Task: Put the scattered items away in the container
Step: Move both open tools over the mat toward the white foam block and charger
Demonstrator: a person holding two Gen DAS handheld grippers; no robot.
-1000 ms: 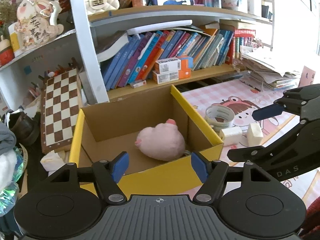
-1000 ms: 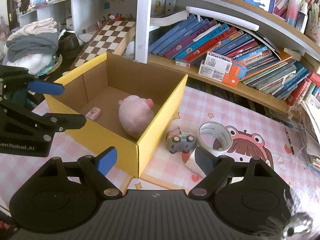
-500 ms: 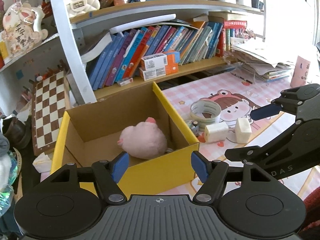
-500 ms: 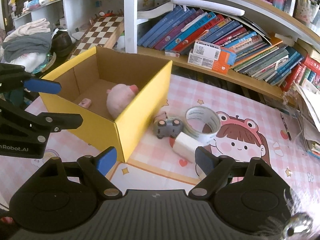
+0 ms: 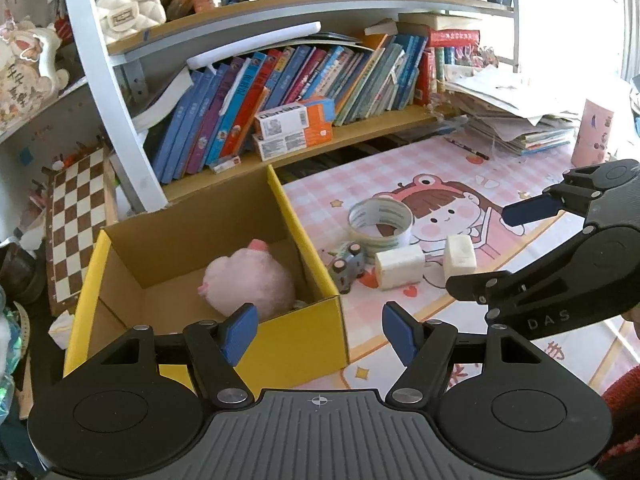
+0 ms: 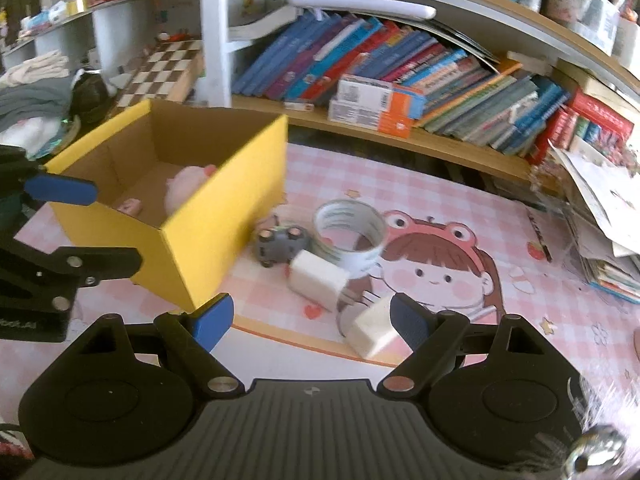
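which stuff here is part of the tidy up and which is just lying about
Part of the job: yellow box, pink plush, toy car, tape roll, two white blocks.

Just lying about: shelf books, chessboard, paper stack.

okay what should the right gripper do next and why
Probably ease the right hand-held gripper down over the nearest white block. Its jaws are open and empty, the block lies just ahead by one fingertip, still outside the yellow box.

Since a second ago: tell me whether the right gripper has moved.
Yes. In the right wrist view, the right gripper has shifted rightward, away from the yellow box; its jaws now frame the white blocks on the mat.
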